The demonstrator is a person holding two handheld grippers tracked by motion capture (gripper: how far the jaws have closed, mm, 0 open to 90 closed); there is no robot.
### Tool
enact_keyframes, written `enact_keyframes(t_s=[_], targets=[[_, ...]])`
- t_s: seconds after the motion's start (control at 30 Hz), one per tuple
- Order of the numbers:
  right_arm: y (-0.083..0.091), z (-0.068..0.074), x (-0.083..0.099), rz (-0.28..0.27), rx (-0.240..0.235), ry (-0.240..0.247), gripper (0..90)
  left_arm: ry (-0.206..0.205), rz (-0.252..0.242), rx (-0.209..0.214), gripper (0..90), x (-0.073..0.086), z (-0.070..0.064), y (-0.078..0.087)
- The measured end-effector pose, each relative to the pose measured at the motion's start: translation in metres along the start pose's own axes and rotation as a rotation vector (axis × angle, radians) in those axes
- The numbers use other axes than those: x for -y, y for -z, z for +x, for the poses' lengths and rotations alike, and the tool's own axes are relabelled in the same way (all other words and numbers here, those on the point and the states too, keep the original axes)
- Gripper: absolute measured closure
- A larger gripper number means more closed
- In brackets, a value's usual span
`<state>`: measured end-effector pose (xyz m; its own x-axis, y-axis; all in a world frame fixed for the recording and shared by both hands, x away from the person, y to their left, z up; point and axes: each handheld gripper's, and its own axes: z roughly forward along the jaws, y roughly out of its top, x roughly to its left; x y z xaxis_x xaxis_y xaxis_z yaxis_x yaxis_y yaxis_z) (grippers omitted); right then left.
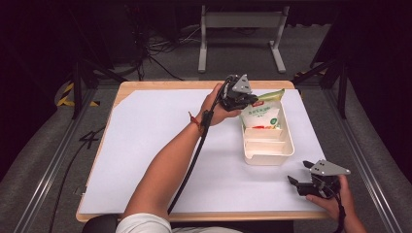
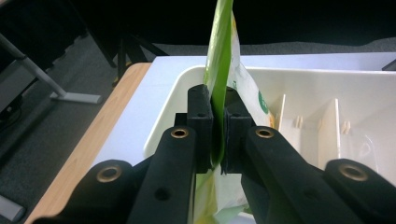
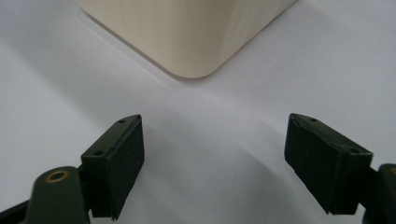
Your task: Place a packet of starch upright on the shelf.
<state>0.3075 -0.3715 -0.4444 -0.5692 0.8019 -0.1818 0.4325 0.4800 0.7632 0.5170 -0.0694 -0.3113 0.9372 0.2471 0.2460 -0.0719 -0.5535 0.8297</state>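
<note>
A green and white snack bag stands in the far compartment of a cream divided tray on the white sheet. My left gripper is shut on the bag's top edge. In the left gripper view the bag rises upright from between the pads, with my left gripper over the tray's end wall. My right gripper rests near the table's front right, open and holding nothing. In the right gripper view my right gripper faces a rounded corner of the tray.
The tray's two nearer compartments hold nothing. White paper covers the wooden table, with bare wood at the far edge. A metal frame stand and cables lie on the floor beyond.
</note>
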Motion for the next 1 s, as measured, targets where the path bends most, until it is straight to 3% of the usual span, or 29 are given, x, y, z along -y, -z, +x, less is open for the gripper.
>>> enact_keyframes(t_s=[0.13,0.3,0.5,0.73,0.87,1.0], targets=[[0.0,0.0,0.0,-0.002,0.002,0.0,19.9,-0.007,-0.01,-0.018,83.5,0.0,0.002,0.01],[0.0,0.0,0.0,0.0,0.008,0.003,19.8,-0.014,-0.01,-0.054,75.6,0.002,0.005,0.023],[0.0,0.0,0.0,0.002,0.007,0.004,19.8,0.007,-0.011,-0.079,69.5,0.011,0.007,0.039],[0.0,0.0,0.0,0.003,0.007,-0.002,19.9,0.002,0.013,-0.106,62.8,0.022,0.009,0.049],[0.0,0.0,0.0,0.004,0.009,-0.001,19.8,-0.002,0.044,-0.146,55.9,0.031,0.007,0.054],[0.0,0.0,0.0,0.004,0.006,-0.004,19.8,-0.01,0.047,-0.153,52.5,0.036,0.005,0.06]])
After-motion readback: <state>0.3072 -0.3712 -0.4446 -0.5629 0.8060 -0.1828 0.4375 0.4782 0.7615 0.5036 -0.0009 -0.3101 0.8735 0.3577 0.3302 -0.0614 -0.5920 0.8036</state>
